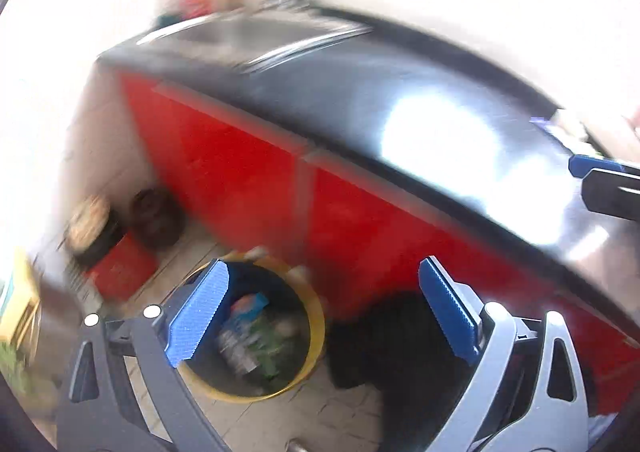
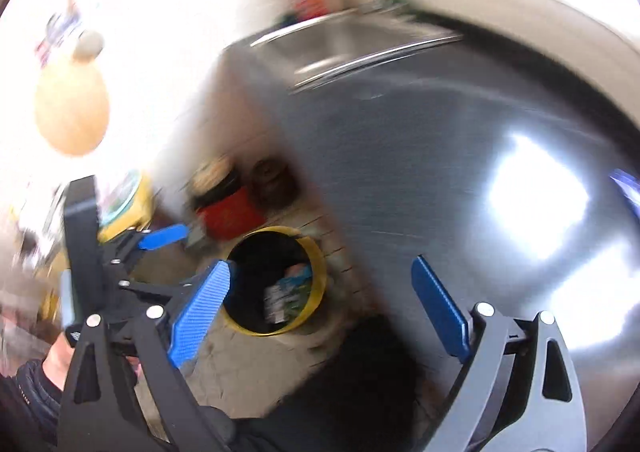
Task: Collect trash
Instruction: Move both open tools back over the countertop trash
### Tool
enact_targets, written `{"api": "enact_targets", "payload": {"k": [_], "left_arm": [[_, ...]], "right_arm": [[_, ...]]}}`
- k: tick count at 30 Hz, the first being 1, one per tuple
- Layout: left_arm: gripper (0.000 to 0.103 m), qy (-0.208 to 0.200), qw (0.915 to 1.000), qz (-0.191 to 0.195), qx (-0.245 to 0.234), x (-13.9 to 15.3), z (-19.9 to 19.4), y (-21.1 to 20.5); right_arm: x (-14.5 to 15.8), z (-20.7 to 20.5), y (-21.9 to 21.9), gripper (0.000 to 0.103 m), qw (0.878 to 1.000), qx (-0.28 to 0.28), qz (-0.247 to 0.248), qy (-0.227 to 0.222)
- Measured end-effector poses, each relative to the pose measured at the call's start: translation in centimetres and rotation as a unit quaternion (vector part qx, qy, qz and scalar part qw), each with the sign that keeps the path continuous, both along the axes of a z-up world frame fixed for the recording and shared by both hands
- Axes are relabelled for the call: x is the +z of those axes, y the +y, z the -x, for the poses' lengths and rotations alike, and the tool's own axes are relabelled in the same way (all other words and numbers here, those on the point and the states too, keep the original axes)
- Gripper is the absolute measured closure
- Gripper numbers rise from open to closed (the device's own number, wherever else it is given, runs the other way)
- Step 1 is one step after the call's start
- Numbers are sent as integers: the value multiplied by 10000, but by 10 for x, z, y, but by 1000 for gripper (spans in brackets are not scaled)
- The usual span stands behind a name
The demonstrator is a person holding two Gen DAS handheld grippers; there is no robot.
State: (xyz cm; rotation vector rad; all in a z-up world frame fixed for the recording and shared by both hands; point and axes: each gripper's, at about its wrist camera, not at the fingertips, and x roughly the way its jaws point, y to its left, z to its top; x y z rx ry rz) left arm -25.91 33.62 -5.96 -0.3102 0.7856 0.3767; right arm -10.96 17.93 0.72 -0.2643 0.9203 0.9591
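Both views motion-blurred. Long dark grey glossy countertop (image 1: 360, 100) runs diagonally through the room, with a bright patch of glare on its surface. Stainless steel sink basin (image 2: 352, 44) set into its far end. Glossy red cabinet fronts (image 1: 248, 172) below the counter. Pale tiled floor (image 1: 280, 420) with dark joints. Walls off-white, strongly overexposed at left. On the floor by the cabinet end: red box with black top (image 1: 116, 264), dark round object (image 1: 156, 220) beside it. Black mat-like patch (image 1: 384, 336) at the cabinet base.
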Motion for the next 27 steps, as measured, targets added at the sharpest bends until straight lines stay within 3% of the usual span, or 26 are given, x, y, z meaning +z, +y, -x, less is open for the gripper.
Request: {"api": "enact_targets", "payload": {"k": [2, 5, 9, 13, 16, 18, 20, 24, 27], "left_arm": [[9, -129, 9991, 87, -393, 19, -31, -27], [9, -331, 9928, 316, -1104, 40, -84, -77], [9, -368, 9829, 383, -1761, 53, -140, -141], [9, -263, 9717, 474, -2300, 57, -186, -205], [9, -200, 9596, 267, -2794, 56, -214, -242], [9, -109, 9568, 45, -2905, 53, -232, -253], [9, -145, 9494, -36, -3137, 55, -246, -258], [9, -33, 9438, -76, -3305, 54, -279, -259], [9, 304, 9550, -67, -2949, 50, -307, -259]], "right_arm": [[16, -20, -51, 11, 9977, -636, -61, -221], [30, -46, -133, 9, 9842, -1668, 61, -583], [34, -68, -241, 8, 9547, -2890, 132, -700], [27, -75, -315, 7, 9352, -3480, 146, -631], [24, -83, -342, 7, 9303, -3614, 142, -607], [18, -92, -354, 7, 9272, -3709, 121, -513], [15, -101, -347, 7, 9263, -3738, 98, -463], [-3, -132, -335, 7, 9292, -3673, 289, -293], [-9, -148, -326, 7, 9299, -3649, 377, -285]]}}
